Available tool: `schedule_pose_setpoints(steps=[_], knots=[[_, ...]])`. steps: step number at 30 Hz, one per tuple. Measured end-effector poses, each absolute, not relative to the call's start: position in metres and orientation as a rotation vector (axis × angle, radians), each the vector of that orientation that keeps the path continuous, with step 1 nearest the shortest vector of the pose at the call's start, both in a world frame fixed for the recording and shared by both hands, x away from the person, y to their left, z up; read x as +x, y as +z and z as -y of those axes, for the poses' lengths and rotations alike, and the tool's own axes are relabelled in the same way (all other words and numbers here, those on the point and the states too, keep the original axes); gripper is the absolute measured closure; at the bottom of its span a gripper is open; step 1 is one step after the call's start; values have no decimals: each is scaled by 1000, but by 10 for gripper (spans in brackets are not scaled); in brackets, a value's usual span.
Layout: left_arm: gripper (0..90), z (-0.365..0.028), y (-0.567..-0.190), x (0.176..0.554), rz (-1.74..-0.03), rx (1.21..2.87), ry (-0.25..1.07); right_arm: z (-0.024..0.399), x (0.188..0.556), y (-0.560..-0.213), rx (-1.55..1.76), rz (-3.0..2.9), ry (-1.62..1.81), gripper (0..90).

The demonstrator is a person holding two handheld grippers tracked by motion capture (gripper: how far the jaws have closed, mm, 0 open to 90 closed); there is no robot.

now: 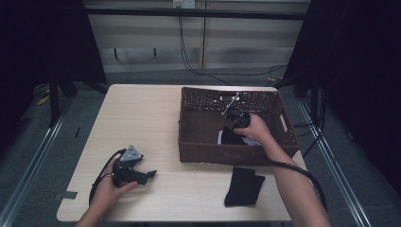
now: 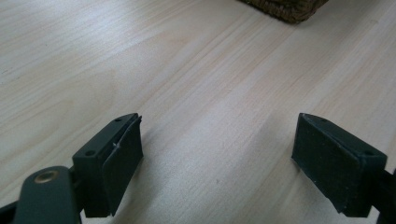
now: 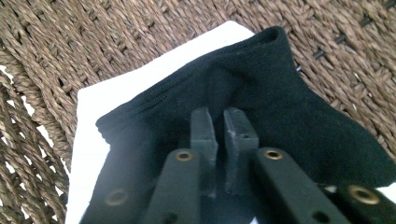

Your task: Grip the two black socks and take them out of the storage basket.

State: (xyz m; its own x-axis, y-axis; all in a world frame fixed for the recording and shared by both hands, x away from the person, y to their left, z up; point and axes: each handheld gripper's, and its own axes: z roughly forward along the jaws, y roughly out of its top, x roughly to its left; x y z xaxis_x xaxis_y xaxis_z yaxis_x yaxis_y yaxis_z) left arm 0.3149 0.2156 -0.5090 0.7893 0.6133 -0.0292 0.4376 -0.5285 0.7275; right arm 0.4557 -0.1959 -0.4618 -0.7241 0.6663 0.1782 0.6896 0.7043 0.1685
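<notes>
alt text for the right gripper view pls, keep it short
The right gripper has its two black jaws nearly together, pinching a fold of a black sock. The sock lies over a white cloth on the floor of a brown wicker basket.

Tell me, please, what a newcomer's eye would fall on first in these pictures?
Probably the dark brown woven wicker basket at the far right of the pale wooden table, where the right gripper has its fingers shut on a black knitted sock lying over a white sheet. Next, a second black sock lies flat on the table in front of the basket, while the left gripper rests open at the near left.
</notes>
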Motion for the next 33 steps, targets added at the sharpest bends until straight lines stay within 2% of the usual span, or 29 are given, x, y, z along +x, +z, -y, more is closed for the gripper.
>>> schedule_pose_setpoints(steps=[10, 33], knots=[[153, -215, -509, 315, -778, 2208, 295, 199, 453, -450, -1135, 2783, -342, 868], [153, -215, -509, 315, -773, 2218, 303, 227, 436, -357, -1126, 2844, -349, 871]])
